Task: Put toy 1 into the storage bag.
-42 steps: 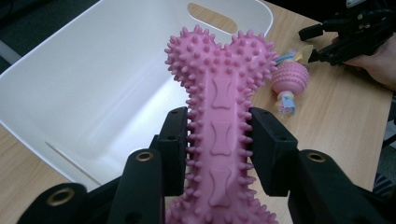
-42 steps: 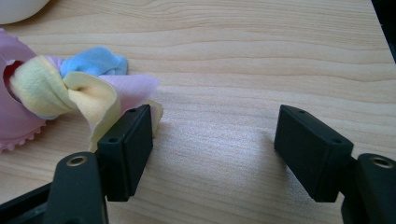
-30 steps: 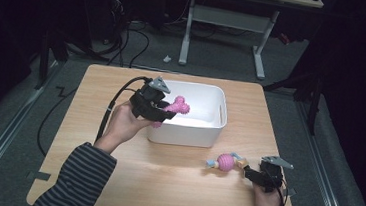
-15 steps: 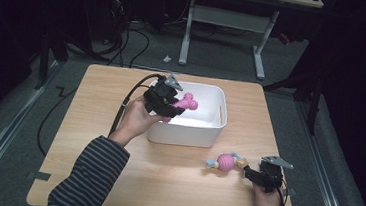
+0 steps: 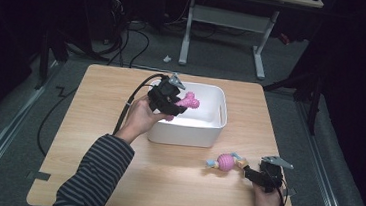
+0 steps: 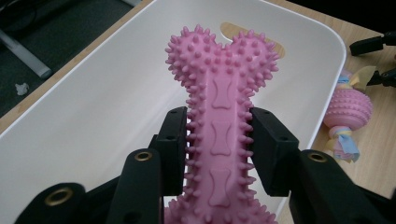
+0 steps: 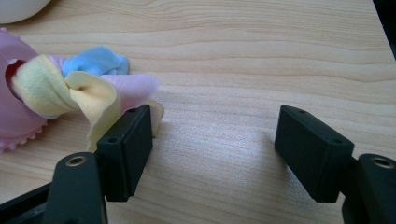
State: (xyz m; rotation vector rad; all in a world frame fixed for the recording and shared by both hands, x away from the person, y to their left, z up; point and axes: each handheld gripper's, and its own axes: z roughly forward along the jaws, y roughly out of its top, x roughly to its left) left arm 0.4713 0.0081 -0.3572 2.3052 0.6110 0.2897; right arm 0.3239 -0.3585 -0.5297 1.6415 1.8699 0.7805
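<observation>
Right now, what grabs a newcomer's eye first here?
The spiky pink bone toy, clamped in the left gripper over the white tub mid-table. Then the pink ball toy with pastel cloth tails on the table by the tub, with the right gripper open beside it.

Two hand-held grippers, one raised, one low

The left gripper point(image 5: 177, 102), at centre frame in the high view, is clamped, its striped sleeve point(image 5: 95, 175) stretching from the bottom edge. The right gripper point(image 5: 251, 172), lower right, seems to rest low, jaws spread wide.
</observation>
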